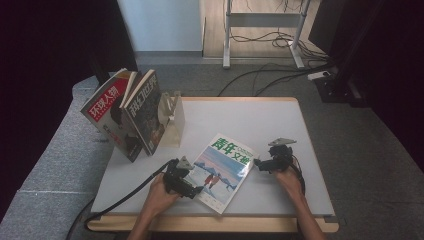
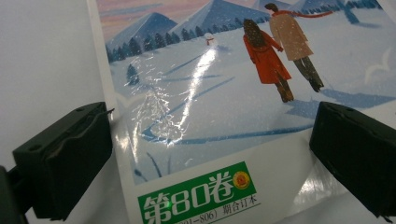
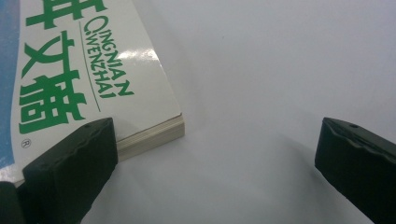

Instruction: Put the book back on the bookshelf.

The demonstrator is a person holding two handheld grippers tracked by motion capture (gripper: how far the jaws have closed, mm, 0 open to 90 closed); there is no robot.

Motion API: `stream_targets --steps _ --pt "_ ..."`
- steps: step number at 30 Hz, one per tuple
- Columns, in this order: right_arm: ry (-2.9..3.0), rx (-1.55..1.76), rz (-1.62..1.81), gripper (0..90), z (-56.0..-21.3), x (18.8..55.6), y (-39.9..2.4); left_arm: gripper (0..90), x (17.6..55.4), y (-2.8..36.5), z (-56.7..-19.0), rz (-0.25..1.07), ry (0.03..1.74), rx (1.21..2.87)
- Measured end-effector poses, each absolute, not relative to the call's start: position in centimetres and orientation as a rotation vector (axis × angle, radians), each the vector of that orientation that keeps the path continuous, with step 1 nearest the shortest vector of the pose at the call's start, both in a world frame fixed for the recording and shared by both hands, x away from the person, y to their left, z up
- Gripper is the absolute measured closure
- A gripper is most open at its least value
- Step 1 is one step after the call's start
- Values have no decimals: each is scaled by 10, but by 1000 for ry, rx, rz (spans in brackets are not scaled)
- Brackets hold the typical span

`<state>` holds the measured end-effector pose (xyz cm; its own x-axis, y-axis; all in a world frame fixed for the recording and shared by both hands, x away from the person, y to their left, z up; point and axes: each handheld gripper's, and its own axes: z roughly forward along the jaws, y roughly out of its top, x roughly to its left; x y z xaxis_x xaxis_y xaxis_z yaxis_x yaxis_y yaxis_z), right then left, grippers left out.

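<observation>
Magazine (image 1: 223,170) flat on table (image 1: 280,125), my left gripper (image 1: 196,190) and right gripper (image 1: 258,163) both with jaws wide at its edges; I judge glossy cover may slip, skidding it sideways.

Even overhead light on the table, dark surround, sharp close-ups with glare.

In the high view the white table (image 1: 280,120) is brightly and evenly lit while both sides fall into near black; shadows are soft. In the left gripper view a streak of glare runs across the glossy magazine cover (image 2: 196,84). In the right gripper view the near jaws are slightly soft and the table dims toward the corners.
</observation>
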<state>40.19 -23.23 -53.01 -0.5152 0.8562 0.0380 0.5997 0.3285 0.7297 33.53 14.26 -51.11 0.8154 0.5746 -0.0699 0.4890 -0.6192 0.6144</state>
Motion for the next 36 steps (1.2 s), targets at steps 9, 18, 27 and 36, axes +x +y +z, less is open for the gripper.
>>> stream_targets --steps 9,18,27,36 --pt "2237 1307 1031 0 -532 406 -233 1 347 155 -503 304 754 2402" --pt "2259 1270 1025 19 -535 394 -233 0 370 190 -499 347 868 2370" --pt "2291 1220 973 8 -536 383 -224 0 378 201 -516 361 910 2418" --pt "2292 1236 970 0 -534 391 -223 0 373 205 -522 330 923 2350"
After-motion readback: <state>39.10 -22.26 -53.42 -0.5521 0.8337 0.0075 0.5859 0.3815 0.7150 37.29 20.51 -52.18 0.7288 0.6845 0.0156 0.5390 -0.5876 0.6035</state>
